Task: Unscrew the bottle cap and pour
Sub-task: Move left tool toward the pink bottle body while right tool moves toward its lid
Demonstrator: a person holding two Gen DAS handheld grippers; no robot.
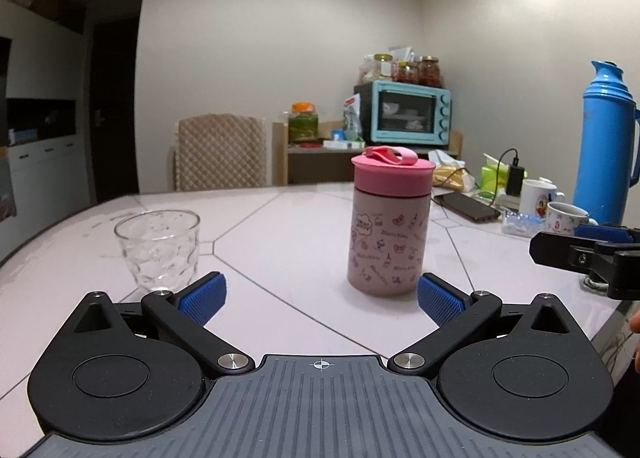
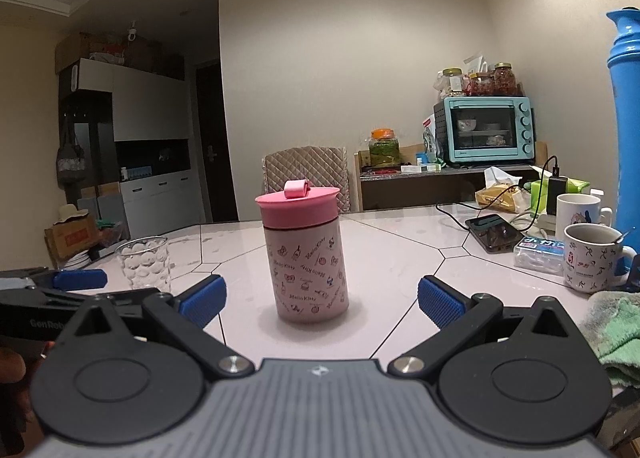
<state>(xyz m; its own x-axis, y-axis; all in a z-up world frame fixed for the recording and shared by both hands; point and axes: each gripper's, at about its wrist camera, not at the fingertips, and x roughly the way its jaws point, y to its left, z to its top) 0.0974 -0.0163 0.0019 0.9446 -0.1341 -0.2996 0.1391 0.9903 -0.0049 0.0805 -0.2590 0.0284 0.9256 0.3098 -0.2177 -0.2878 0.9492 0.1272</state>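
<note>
A pale pink printed bottle (image 1: 387,244) (image 2: 308,270) stands upright on the white tiled table (image 1: 280,242), its darker pink screw cap (image 1: 393,172) (image 2: 298,204) on. A clear dimpled glass (image 1: 159,250) (image 2: 146,263) stands empty to its left. My left gripper (image 1: 320,296) is open, short of the bottle, which sits ahead and to the right of its middle. My right gripper (image 2: 320,298) is open too, with the bottle just beyond its blue fingers (image 2: 438,300) and between them in line. Each gripper shows at the edge of the other's view.
A tall blue thermos (image 1: 606,138) stands at the right with two mugs (image 2: 592,258), a phone (image 2: 494,232), a charger cable and a tissue pack. A green cloth (image 2: 616,334) lies at the near right. A padded chair (image 1: 220,152) and a teal oven (image 1: 404,112) lie beyond.
</note>
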